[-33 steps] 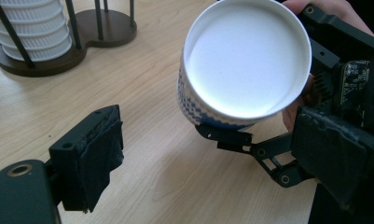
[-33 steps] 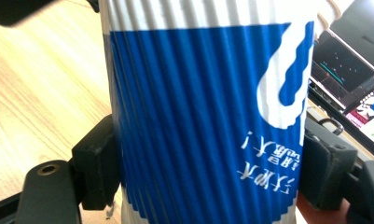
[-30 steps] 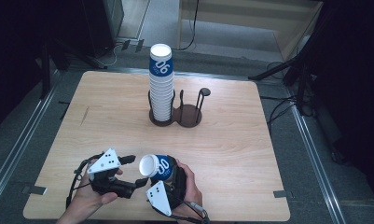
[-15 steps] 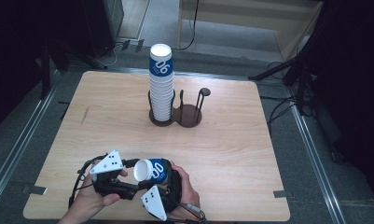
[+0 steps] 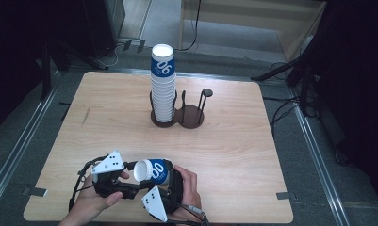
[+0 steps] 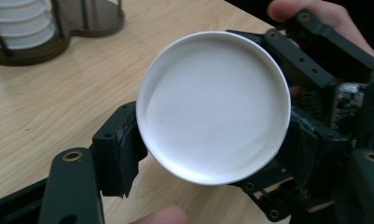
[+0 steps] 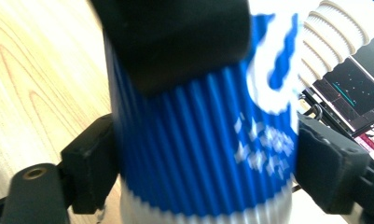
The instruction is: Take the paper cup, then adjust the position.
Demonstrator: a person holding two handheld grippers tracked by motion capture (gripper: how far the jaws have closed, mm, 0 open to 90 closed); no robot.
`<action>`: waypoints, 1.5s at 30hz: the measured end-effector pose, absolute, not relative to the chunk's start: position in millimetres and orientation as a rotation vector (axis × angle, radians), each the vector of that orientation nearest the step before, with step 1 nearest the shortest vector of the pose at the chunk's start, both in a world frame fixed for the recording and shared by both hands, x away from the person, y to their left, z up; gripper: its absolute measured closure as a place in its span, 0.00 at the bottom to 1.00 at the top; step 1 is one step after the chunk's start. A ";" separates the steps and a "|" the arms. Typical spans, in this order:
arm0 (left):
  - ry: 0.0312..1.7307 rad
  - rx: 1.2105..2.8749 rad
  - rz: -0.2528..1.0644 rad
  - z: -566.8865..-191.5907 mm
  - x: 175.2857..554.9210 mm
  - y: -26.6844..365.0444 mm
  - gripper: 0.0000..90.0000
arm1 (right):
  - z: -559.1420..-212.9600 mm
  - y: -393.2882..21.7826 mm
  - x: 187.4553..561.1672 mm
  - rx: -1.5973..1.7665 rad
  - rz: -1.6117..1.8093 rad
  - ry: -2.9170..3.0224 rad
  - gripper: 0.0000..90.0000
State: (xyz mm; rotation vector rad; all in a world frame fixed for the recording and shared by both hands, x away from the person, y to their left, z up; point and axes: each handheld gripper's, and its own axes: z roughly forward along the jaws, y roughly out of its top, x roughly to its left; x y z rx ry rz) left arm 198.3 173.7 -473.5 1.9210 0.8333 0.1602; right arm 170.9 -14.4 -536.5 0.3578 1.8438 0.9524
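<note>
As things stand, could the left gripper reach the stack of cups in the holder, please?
Probably yes. Bare table lies between the left gripper and the stack of cups. But its jaws sit around the mouth of the blue cup that the right gripper clamps, so it must back off first.

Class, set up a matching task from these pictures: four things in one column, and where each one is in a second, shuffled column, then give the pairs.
Things:
1. single cup
2. cup stack
3. post
4. metal rail

Places:
A. in the holder's left ring
B. on the floor left of the table
C. lying sideways, held by the right gripper
D. on the holder's bare right base

Pairs: 1-C, 2-A, 3-D, 4-B
</note>
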 end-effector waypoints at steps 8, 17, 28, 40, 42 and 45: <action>0.879 1.836 0.223 -472.1 201.9 186.9 0.33 | -526.1 -19.0 168.5 0.382 1.028 1.835 0.08; 0.908 1.730 0.371 -472.3 202.6 200.5 0.33 | -514.6 -24.3 170.6 0.471 1.101 1.815 0.01; 0.925 1.659 0.447 -474.7 202.8 207.5 0.33 | -504.5 -33.0 178.9 0.703 1.167 1.792 0.00; 0.926 1.538 0.517 -483.6 206.3 213.8 0.33 | -491.2 -36.8 187.5 0.960 1.303 1.763 0.00; 0.921 1.513 0.515 -483.5 206.4 214.9 0.33 | -487.4 -35.9 189.4 1.013 1.345 1.752 0.03; 0.910 1.496 0.528 -485.0 206.0 214.9 0.33 | -478.8 -34.9 190.4 1.144 1.451 1.720 0.06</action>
